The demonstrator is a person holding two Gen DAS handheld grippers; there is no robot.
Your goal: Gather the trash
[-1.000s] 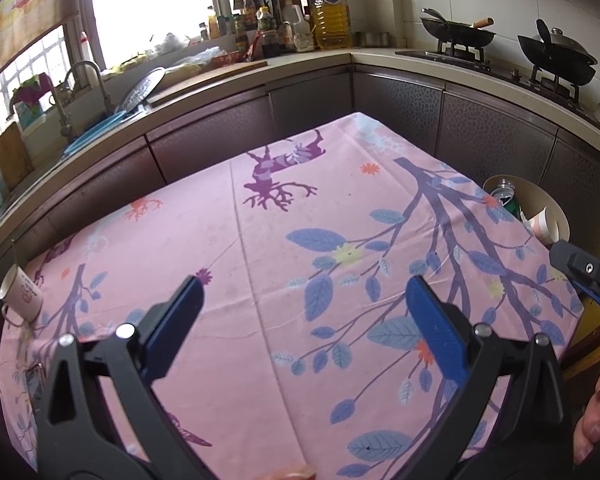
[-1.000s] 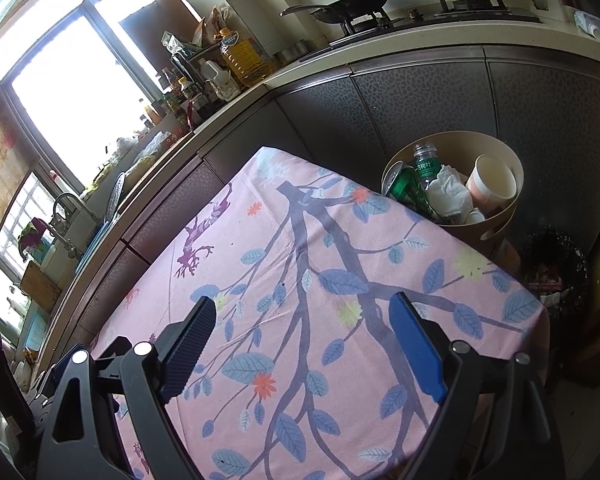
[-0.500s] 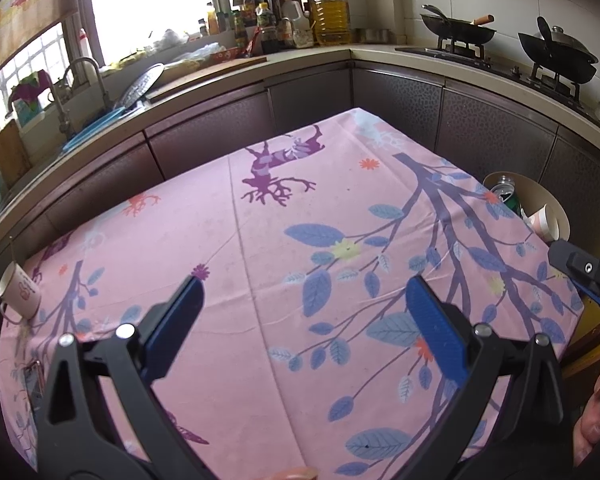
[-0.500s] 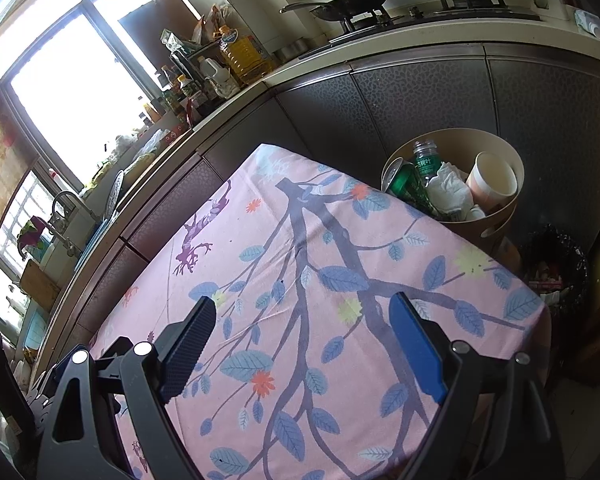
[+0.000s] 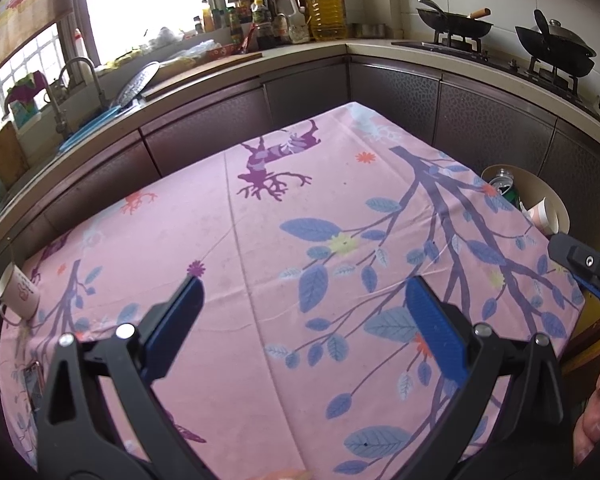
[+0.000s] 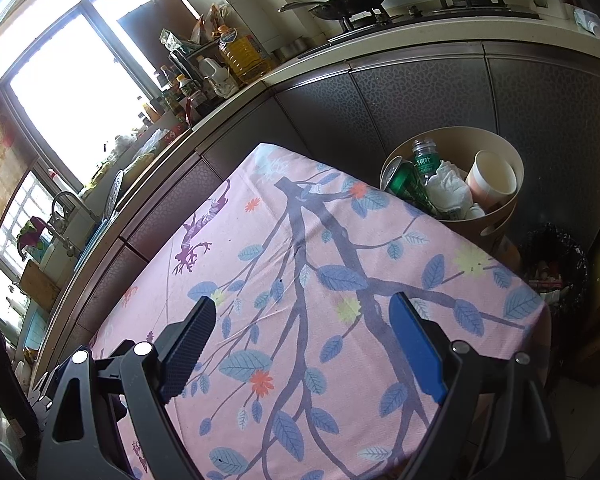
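A round beige bin (image 6: 496, 212) stands past the table's far right edge. It holds a green can (image 6: 404, 180), a clear bottle with a green label (image 6: 426, 160), crumpled white paper (image 6: 450, 188) and a paper cup (image 6: 494, 180). The bin also shows in the left wrist view (image 5: 556, 208). My left gripper (image 5: 300, 320) is open and empty above the pink tablecloth (image 5: 260, 240). My right gripper (image 6: 304, 344) is open and empty above the cloth's right part, short of the bin. Part of it shows in the left wrist view (image 5: 584, 264).
A white mug (image 5: 18, 292) stands at the table's left edge. Dark cabinets and a counter wrap round the table, with a sink (image 5: 76, 84), bottles (image 5: 324, 12) and woks on a stove (image 5: 456, 24). A black bag of rubbish (image 6: 556, 264) lies on the floor right of the bin.
Both views have shifted only slightly; the grippers stay open and empty, and the table and bin look the same.
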